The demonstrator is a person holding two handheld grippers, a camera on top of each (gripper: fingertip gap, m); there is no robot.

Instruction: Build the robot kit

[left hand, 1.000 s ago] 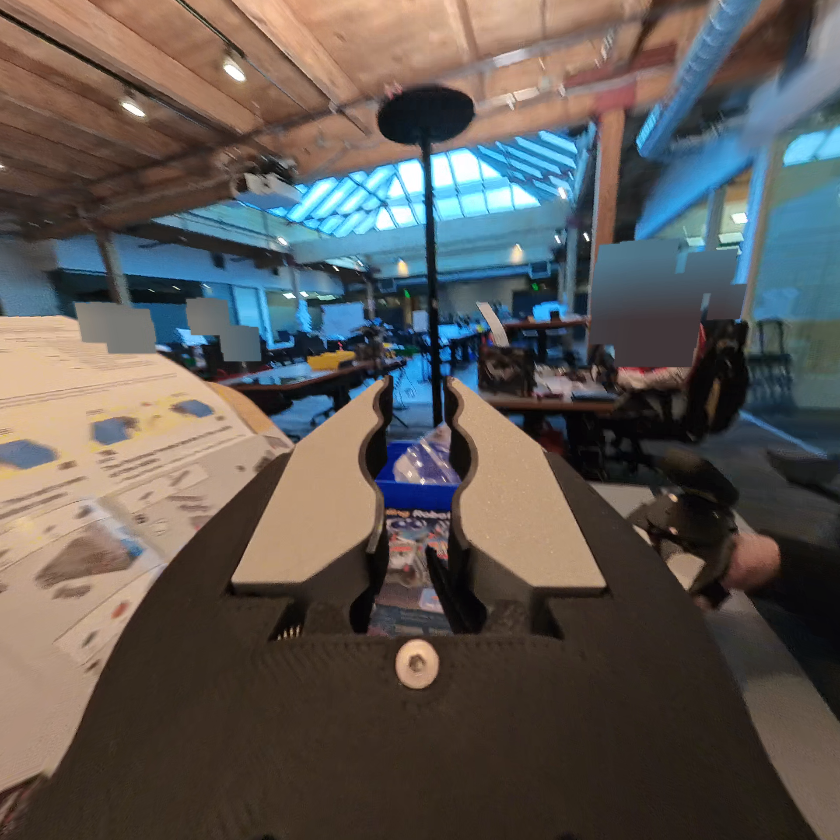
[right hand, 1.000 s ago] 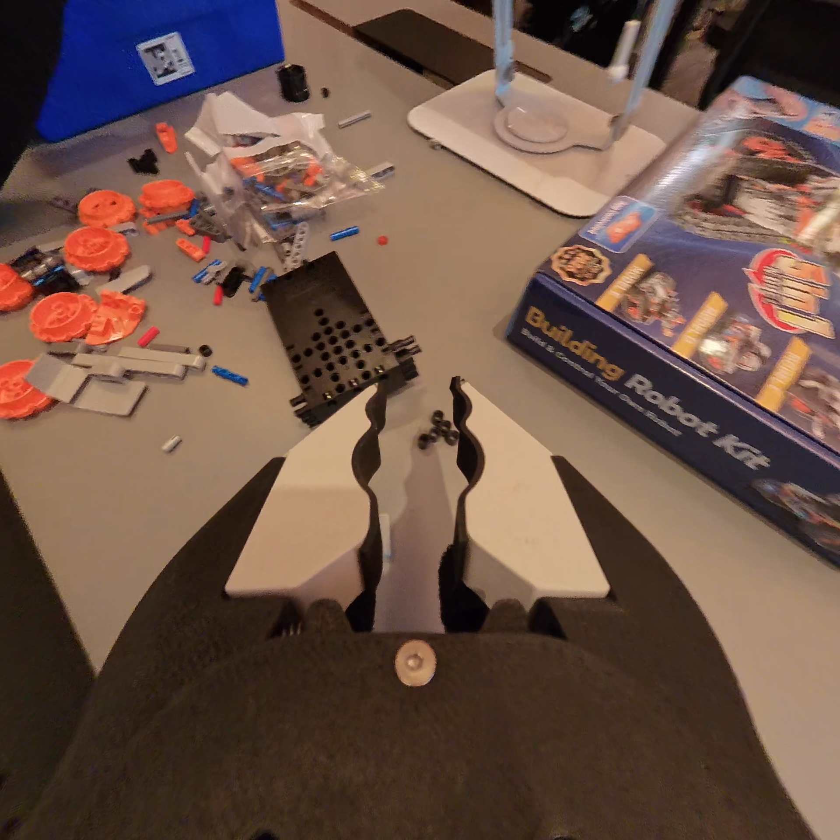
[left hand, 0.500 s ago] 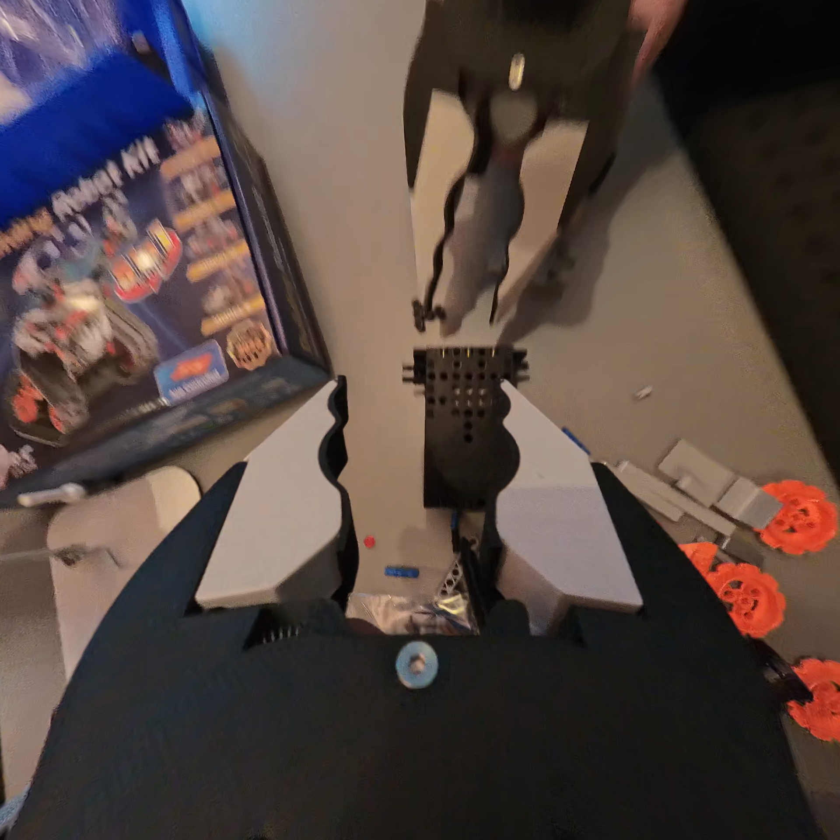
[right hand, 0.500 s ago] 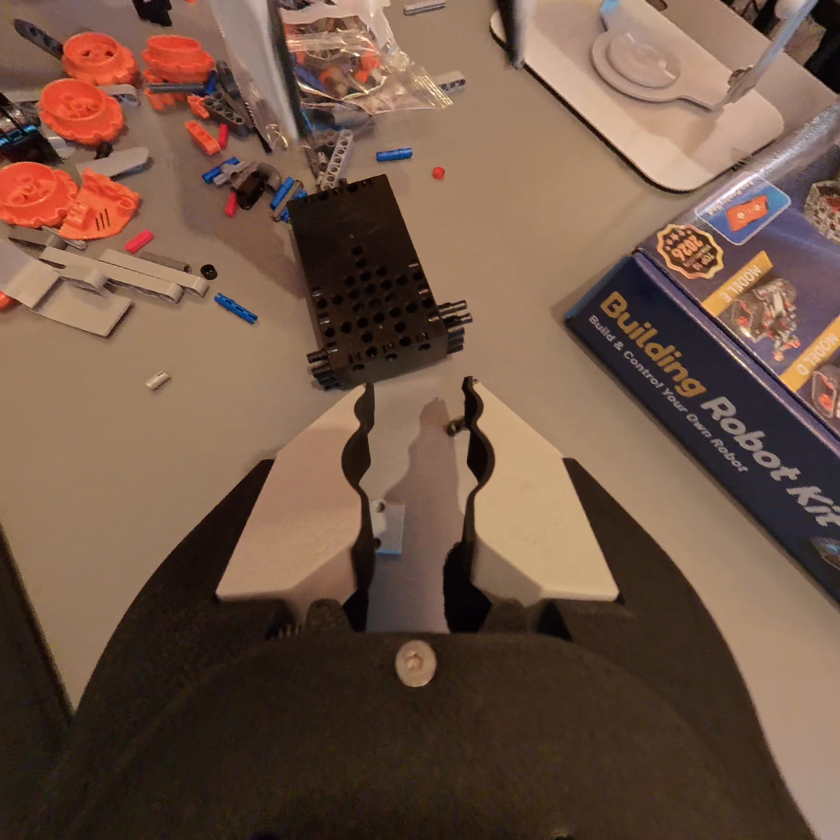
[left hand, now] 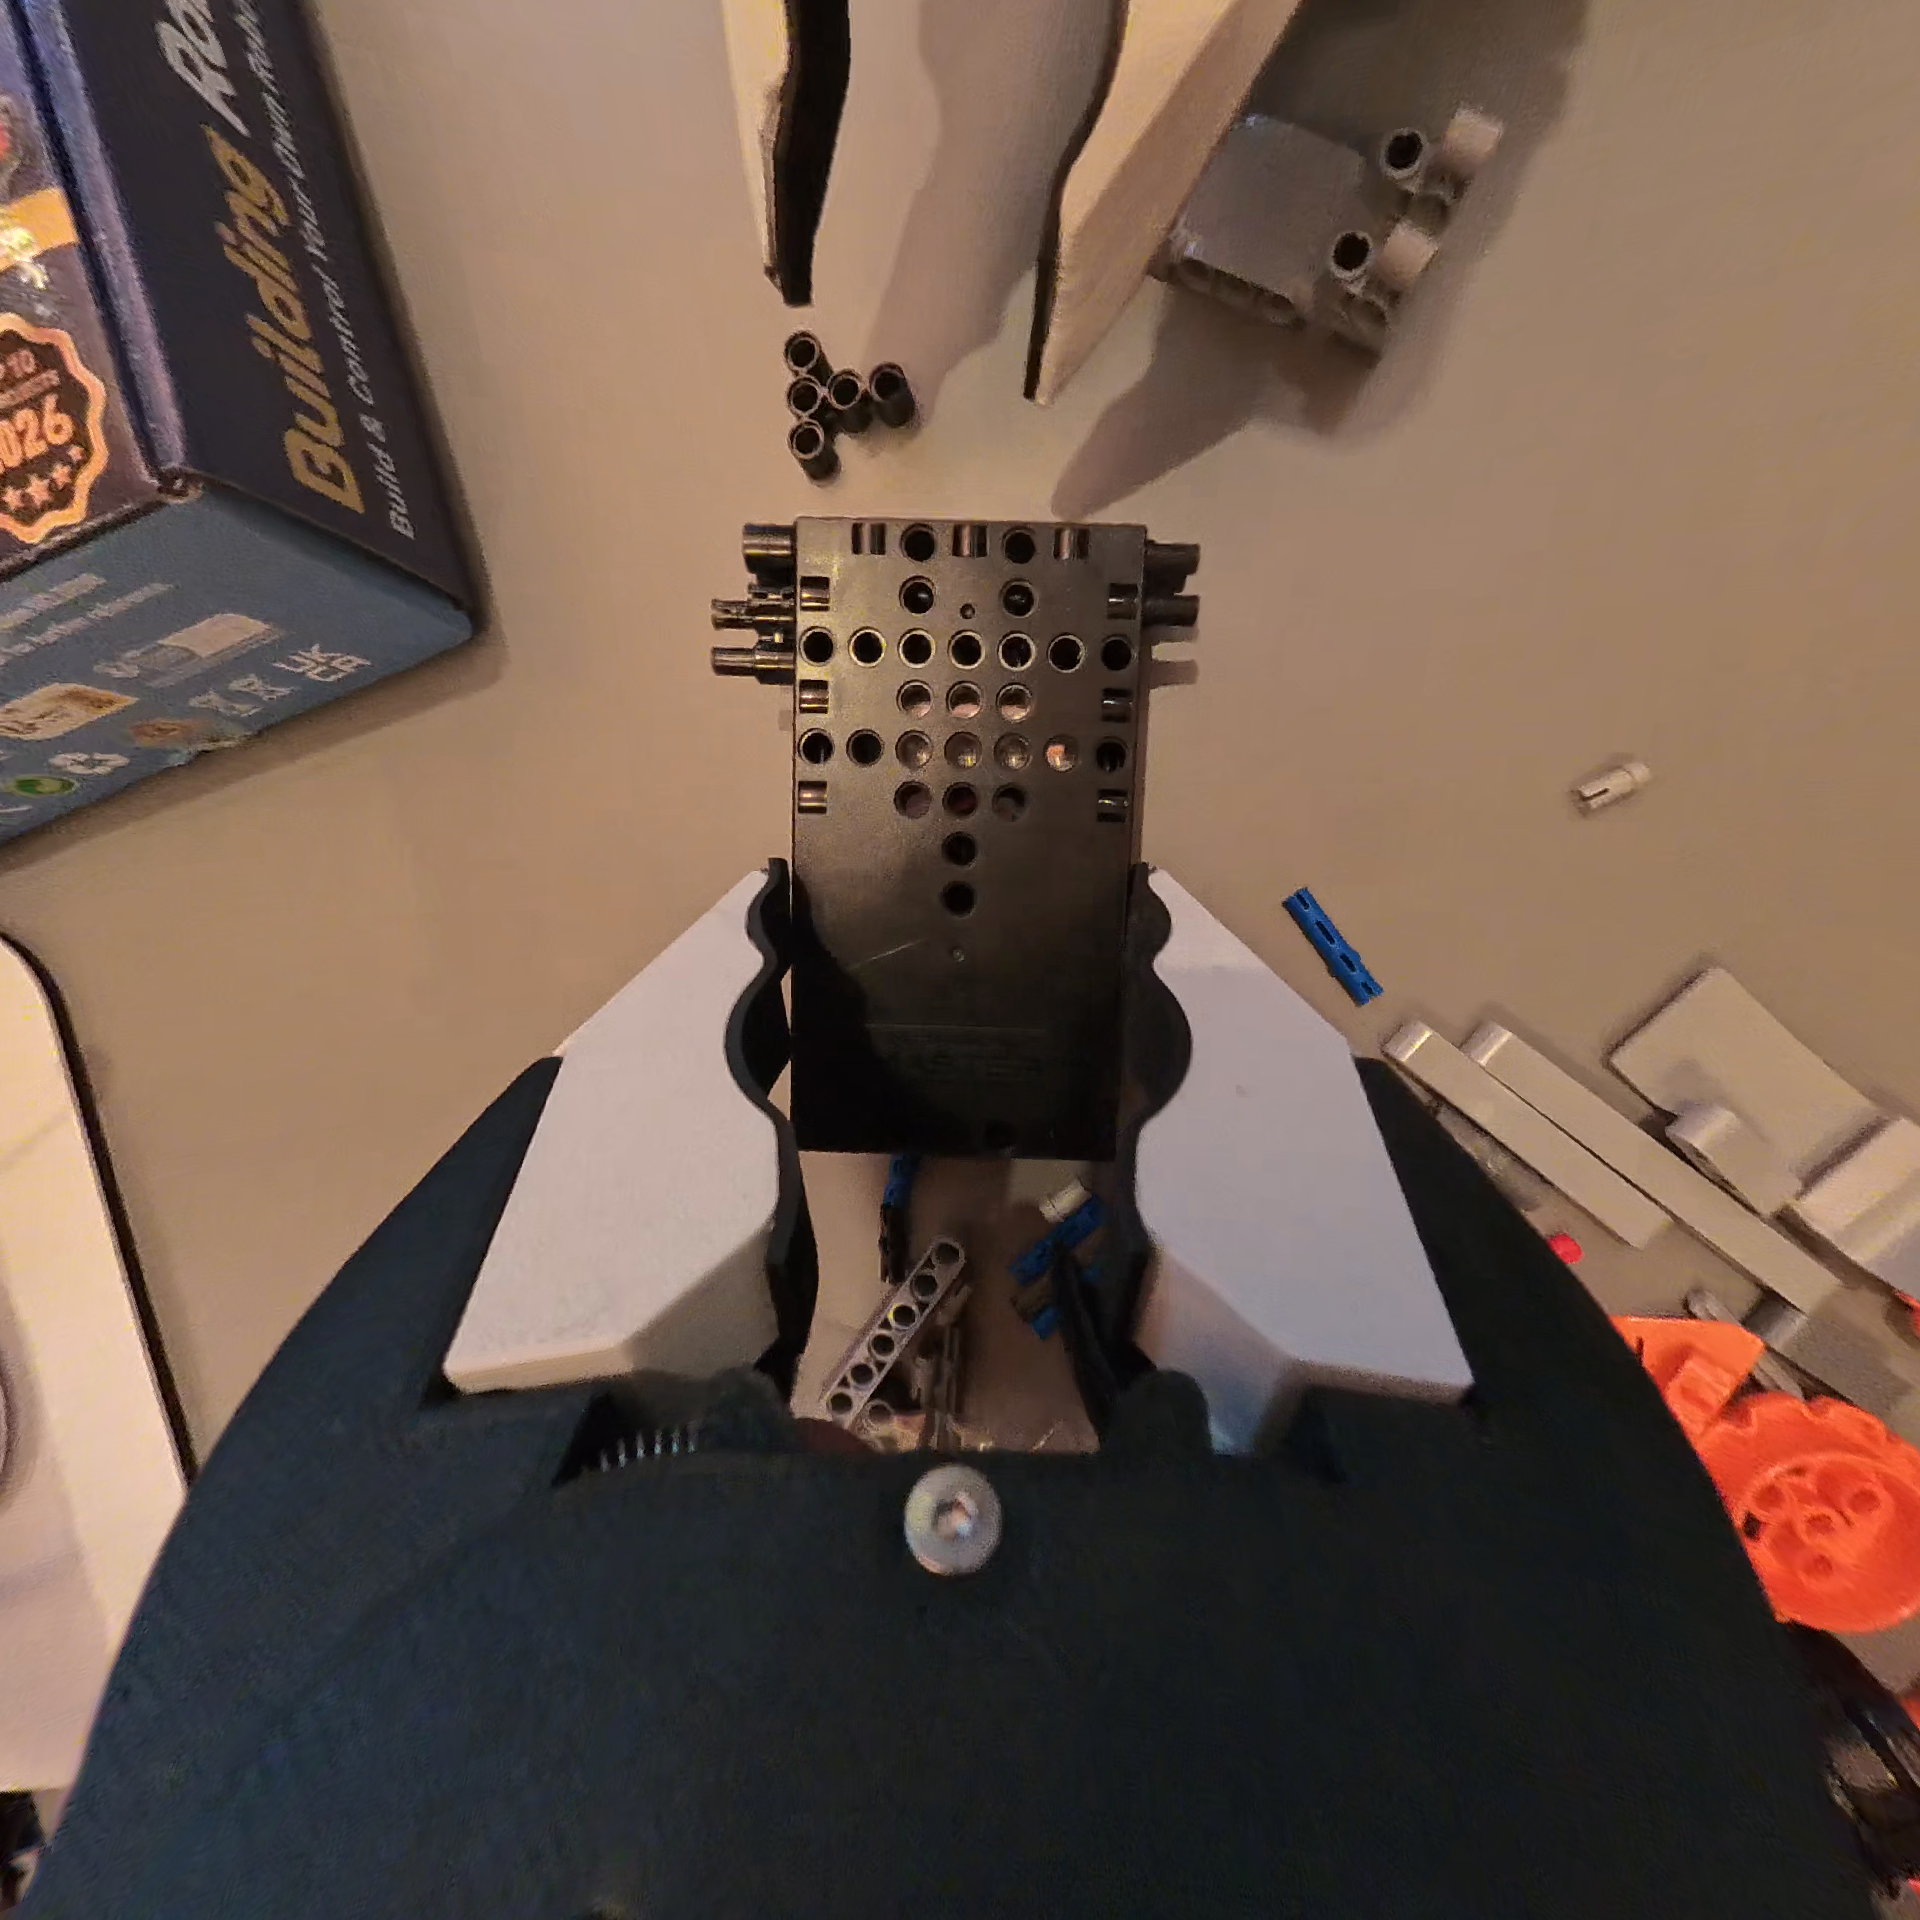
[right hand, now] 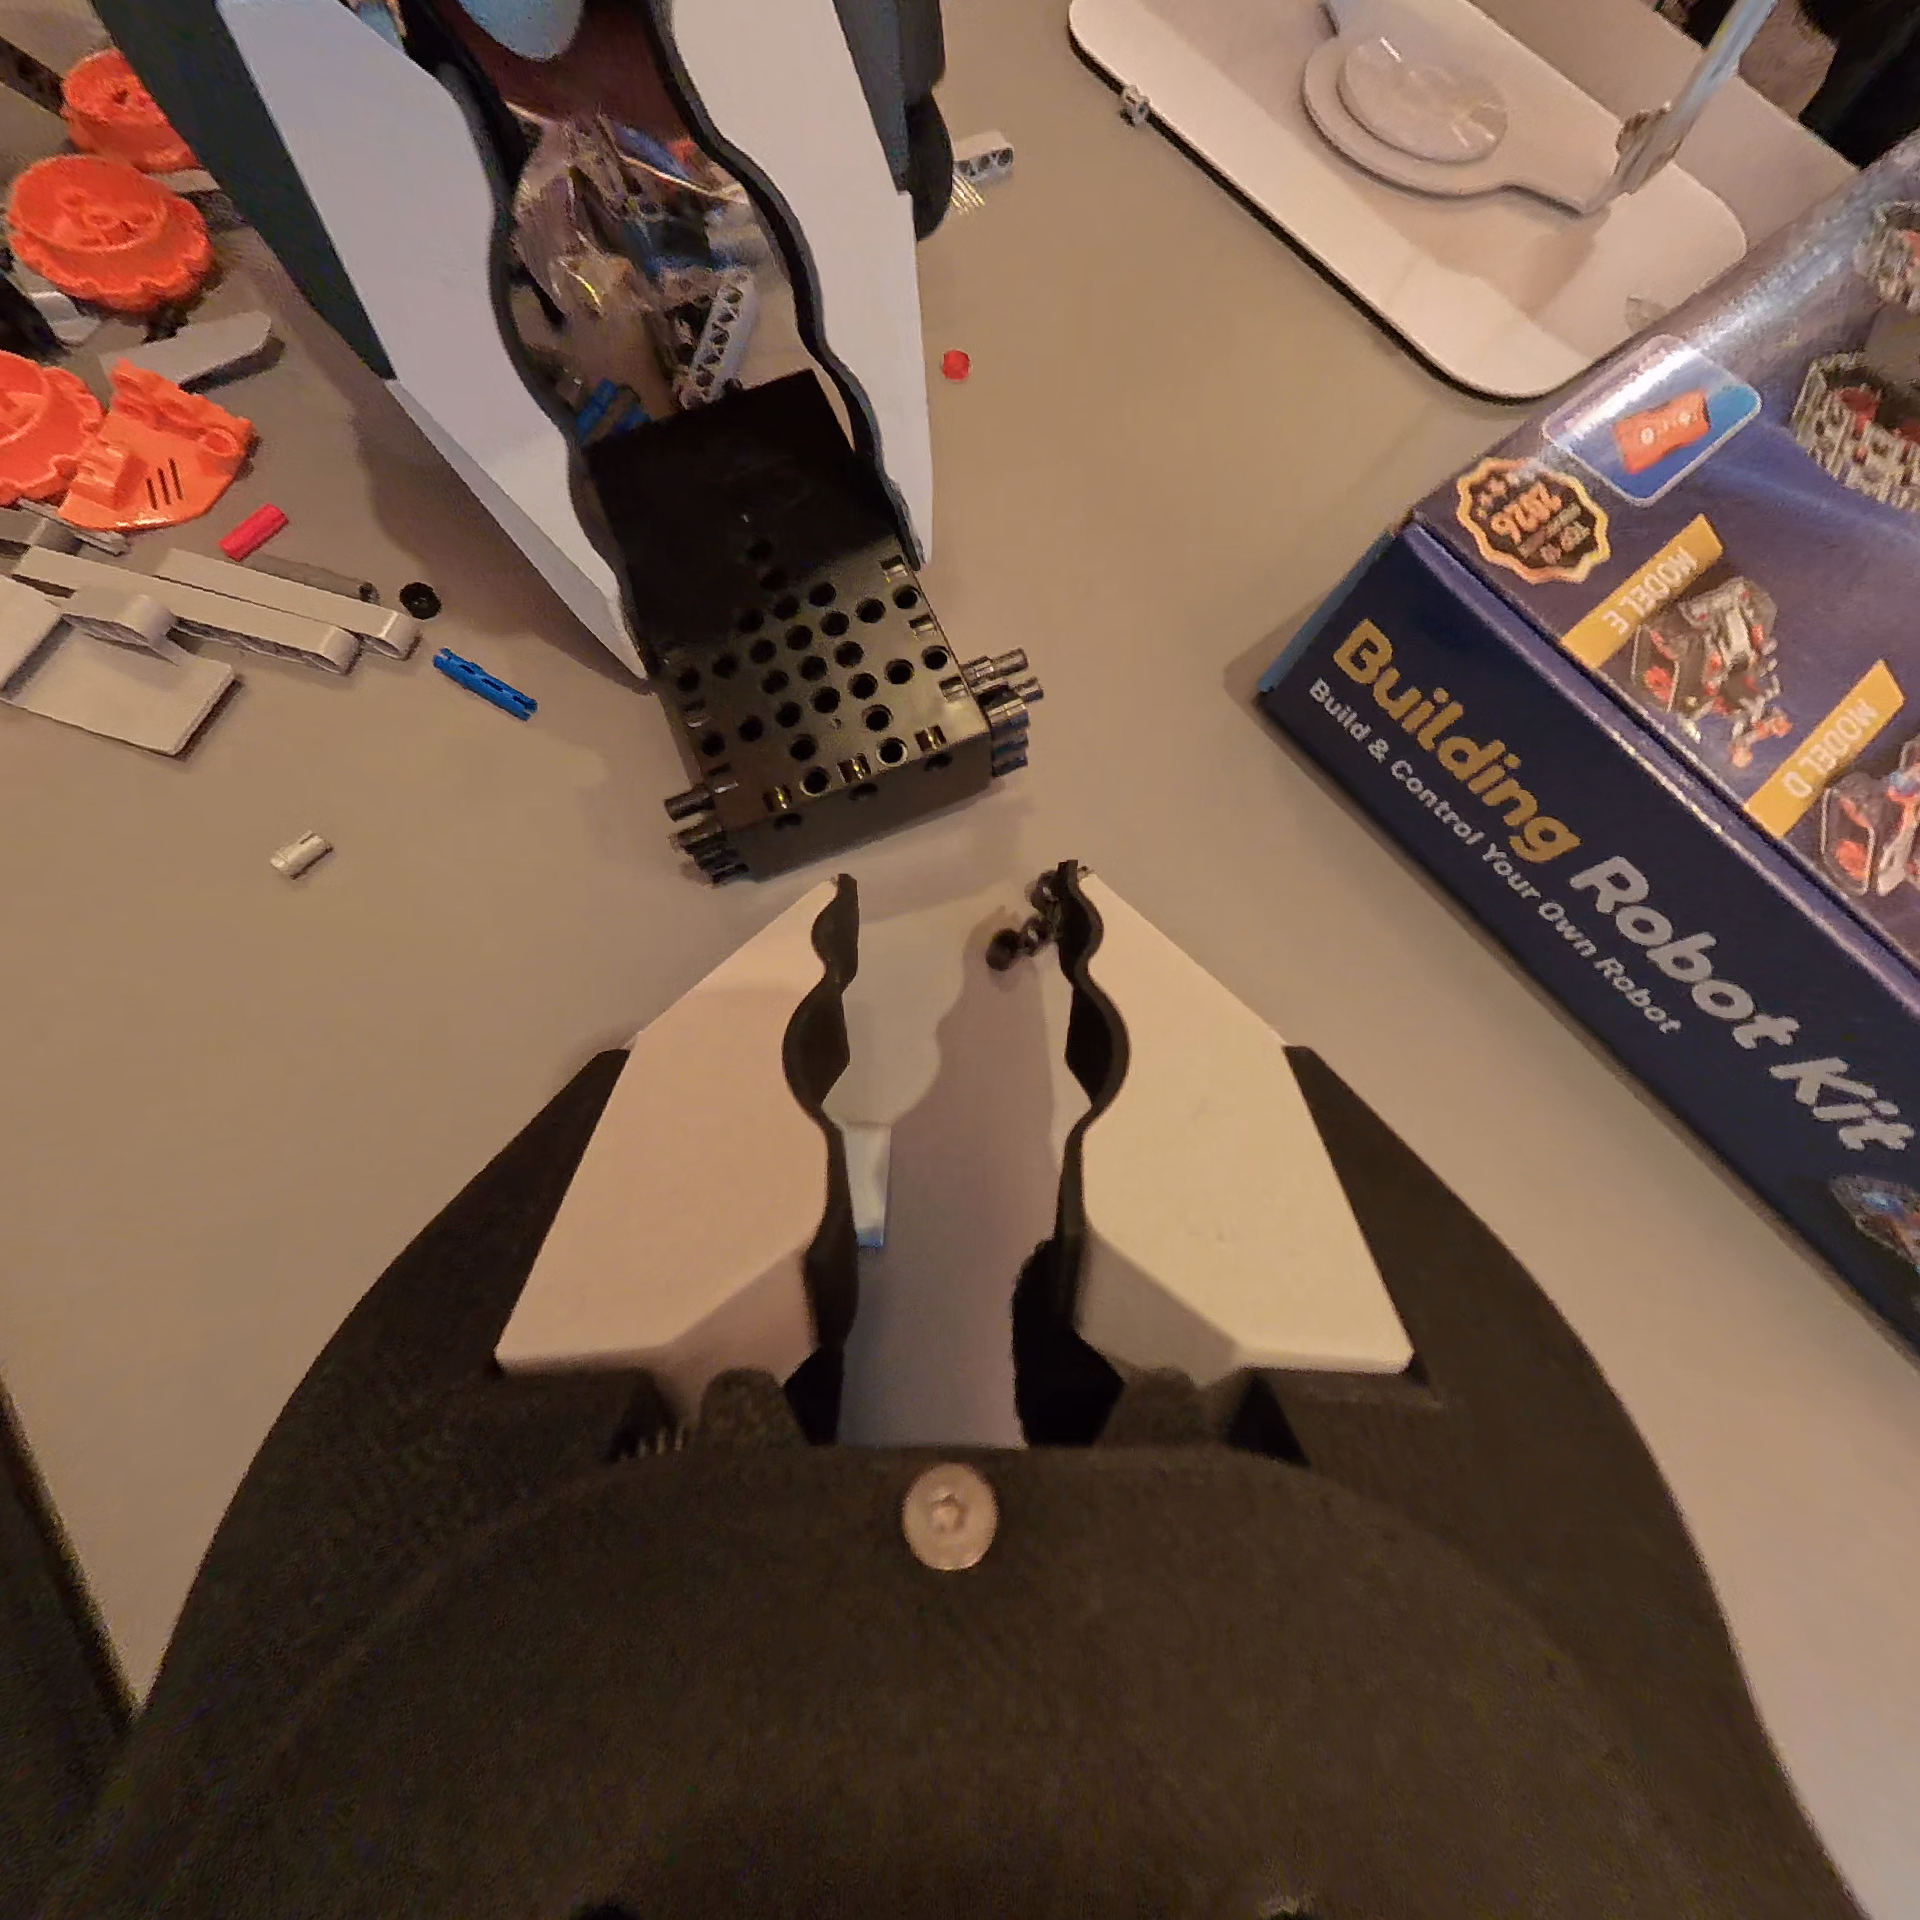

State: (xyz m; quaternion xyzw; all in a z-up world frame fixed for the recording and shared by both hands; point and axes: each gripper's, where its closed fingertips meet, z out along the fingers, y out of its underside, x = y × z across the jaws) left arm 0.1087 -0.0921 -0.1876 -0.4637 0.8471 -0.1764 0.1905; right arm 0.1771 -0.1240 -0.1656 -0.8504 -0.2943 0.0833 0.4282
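Plastic, rigid and light by our reckoning, the black perforated block [left hand: 961, 831] lies flat on the table [left hand: 1455, 644]; our left gripper [left hand: 961, 883] straddles its long smooth sides, apparently touching. Our right gripper [right hand: 951, 894] hangs apart and empty beside small black connectors [left hand: 842, 405]. Only the left wrist view shows the grey brick [left hand: 1309, 239]; only the right shows the white stand [right hand: 1455, 187].

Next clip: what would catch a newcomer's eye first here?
The black perforated block at table centre, with the left gripper straddling its near end, fingers against both sides. Facing it, the right gripper hangs open over a cluster of small black connectors. Orange wheels and a blue kit box flank the scene.
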